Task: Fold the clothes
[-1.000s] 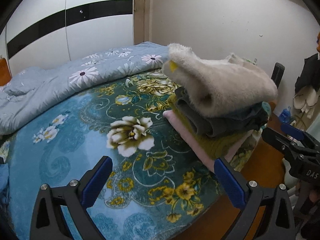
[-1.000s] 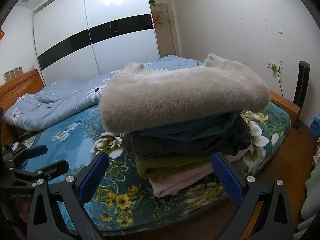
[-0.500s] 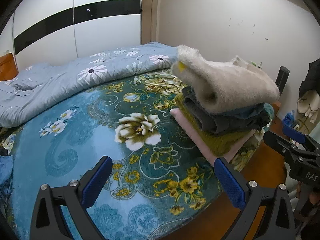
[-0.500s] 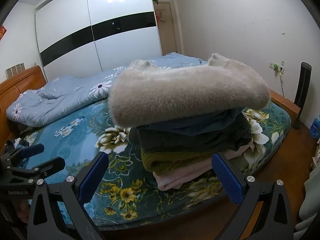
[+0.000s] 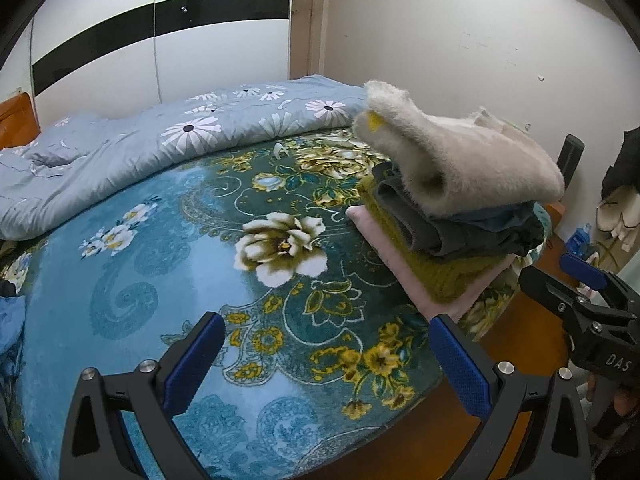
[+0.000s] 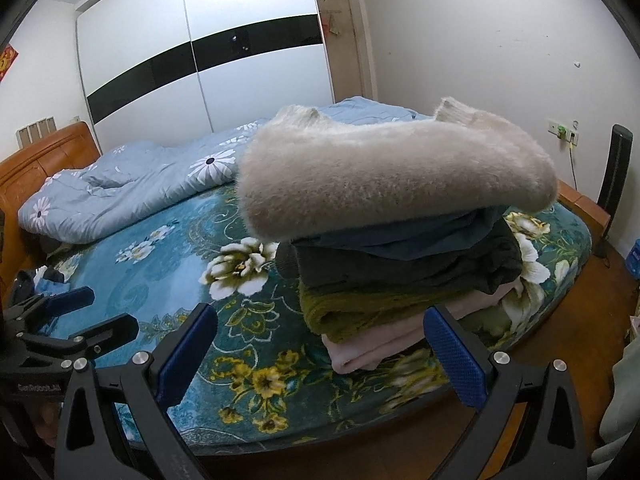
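A stack of folded clothes (image 6: pixel 404 280) sits near the foot edge of the bed, with a fluffy cream sweater (image 6: pixel 392 176) on top, then blue, dark grey, olive and pink layers. In the left wrist view the stack (image 5: pixel 452 224) is at the right. My left gripper (image 5: pixel 326 354) is open and empty over the floral blanket, left of the stack. My right gripper (image 6: pixel 320 344) is open and empty, just in front of the stack's base. Each gripper also shows in the other's view: the right one (image 5: pixel 576 288) and the left one (image 6: pixel 80 312).
A teal floral blanket (image 5: pixel 168 264) covers the bed. A bunched light-blue daisy quilt (image 5: pixel 132 156) lies at the head end. A white wardrobe (image 6: pixel 208 64) stands behind. The wooden bed frame (image 6: pixel 580 204) and floor lie to the right. Loose clothes (image 6: pixel 44 280) lie at the left edge.
Both grippers have drawn back from the bed and the stack, so more of the blanket and bed edge shows. Both stay open and empty. The stack has not moved.
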The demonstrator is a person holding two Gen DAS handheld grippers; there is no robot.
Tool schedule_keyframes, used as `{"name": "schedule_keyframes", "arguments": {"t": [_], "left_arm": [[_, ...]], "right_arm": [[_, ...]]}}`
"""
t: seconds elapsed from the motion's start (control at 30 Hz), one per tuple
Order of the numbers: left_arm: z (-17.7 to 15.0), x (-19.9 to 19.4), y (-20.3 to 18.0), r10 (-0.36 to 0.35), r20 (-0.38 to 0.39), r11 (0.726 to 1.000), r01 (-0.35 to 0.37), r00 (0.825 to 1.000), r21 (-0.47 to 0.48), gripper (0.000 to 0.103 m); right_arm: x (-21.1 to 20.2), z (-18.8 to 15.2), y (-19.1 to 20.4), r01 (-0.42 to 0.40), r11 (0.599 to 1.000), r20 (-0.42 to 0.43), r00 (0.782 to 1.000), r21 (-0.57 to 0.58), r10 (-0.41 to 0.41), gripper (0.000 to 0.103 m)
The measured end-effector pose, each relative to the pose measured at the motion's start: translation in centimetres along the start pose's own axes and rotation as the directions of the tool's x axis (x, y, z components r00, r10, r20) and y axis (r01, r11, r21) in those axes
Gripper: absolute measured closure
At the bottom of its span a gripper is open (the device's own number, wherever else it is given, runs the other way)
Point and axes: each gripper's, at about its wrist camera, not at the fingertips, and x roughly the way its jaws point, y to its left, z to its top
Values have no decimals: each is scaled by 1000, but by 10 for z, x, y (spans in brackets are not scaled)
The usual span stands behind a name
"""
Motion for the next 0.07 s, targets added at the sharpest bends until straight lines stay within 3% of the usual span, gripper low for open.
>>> {"name": "schedule_keyframes", "arguments": {"t": [0.07], "left_arm": [[-1, 0, 2, 20, 8, 1000, -20, 1000, -2, 0]], "right_arm": [[0, 0, 0, 1, 1000, -2, 1000, -1, -1, 0]]}}
